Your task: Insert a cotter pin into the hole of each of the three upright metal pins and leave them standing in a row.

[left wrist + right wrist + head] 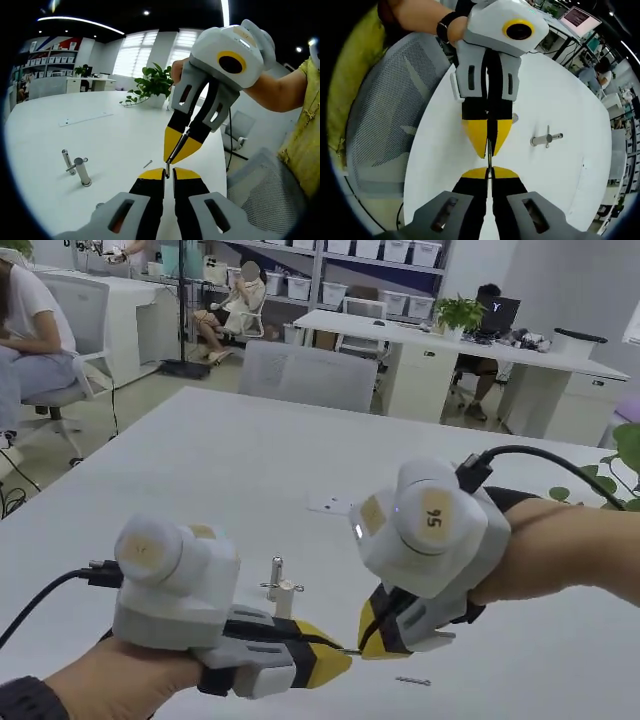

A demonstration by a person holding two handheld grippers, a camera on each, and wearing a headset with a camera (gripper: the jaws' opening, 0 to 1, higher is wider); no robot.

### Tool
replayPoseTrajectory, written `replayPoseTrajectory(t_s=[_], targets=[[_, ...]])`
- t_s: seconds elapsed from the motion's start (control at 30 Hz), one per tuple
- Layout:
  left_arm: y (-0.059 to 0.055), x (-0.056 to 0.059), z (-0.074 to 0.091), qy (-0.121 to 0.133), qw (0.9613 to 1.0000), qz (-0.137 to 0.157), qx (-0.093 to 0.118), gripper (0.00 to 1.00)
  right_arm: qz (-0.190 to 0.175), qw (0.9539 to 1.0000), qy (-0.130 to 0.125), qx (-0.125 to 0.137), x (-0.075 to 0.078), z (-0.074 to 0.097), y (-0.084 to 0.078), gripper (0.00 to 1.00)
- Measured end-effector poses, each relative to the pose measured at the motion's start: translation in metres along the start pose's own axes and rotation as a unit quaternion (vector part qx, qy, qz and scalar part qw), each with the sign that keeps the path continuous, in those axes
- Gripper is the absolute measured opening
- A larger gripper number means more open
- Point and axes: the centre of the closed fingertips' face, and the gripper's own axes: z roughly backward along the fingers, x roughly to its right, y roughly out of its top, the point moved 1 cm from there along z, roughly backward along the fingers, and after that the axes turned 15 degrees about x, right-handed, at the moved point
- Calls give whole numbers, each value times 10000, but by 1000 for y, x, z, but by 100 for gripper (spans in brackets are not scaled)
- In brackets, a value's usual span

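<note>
Yellow jaw tips meet nose to nose just above the near part of the white table point(250, 460). From my seat the left gripper point(338, 660) comes in from the near left. The right gripper point(366, 644) comes in from the right, angled down. A thin cotter pin point(178, 144) bridges the small gap between them. In the left gripper view the right gripper's fingers are pressed together along that pin's upper length, and my left fingers are drawn together on its lower end. The right gripper view shows the same line-up: both pairs pinch the one pin, held clear of the tabletop.

Beyond the left gripper, toward the middle of the table, two metal pins stand upright just beside each other. The nearer metal pin point(287, 602) has a second cotter pin point(282, 587) through its top, sticking out on both sides. The farther metal pin point(276, 571) looks bare, as far as I can tell. A loose cotter pin point(412, 680) lies flat on the table near me, below the right gripper. A potted plant point(152, 85) sits at the table's right edge.
</note>
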Motion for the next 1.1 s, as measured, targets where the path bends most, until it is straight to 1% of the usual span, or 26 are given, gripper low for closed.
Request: replayPoseTrajectory(t_s=[0.07,0.1,0.3,0.43,0.53,0.6,0.73,0.97,1.1], targets=[[0,-1,1,12,10000,-18,-9,2,5,10000,-1,5,0,0,1,2],[1,-1,0,31,10000,-8,15,2,17,10000,-1,4,0,0,1,2],[-1,0,1,26,10000,29,-3,1,51,10000,-10,11,-1,-1,3,2],[-3,1,1,-38,9999,-90,-41,1,80,10000,-18,12,-2,-2,4,2],[-4,1,2,-68,9999,-115,-41,0,104,9999,-24,16,-3,-2,5,2],[-4,1,2,-81,9998,-177,-24,0,113,9999,-40,25,-3,-2,5,2],[-3,1,2,-104,9998,-192,-14,0,60,9999,-77,39,-2,-1,5,3],[-2,0,3,-113,9995,-298,1,0,117,9999,-101,72,-1,-1,7,3],[-2,0,3,-137,9993,-352,13,0,15,9999,-93,99,-1,0,8,3]])
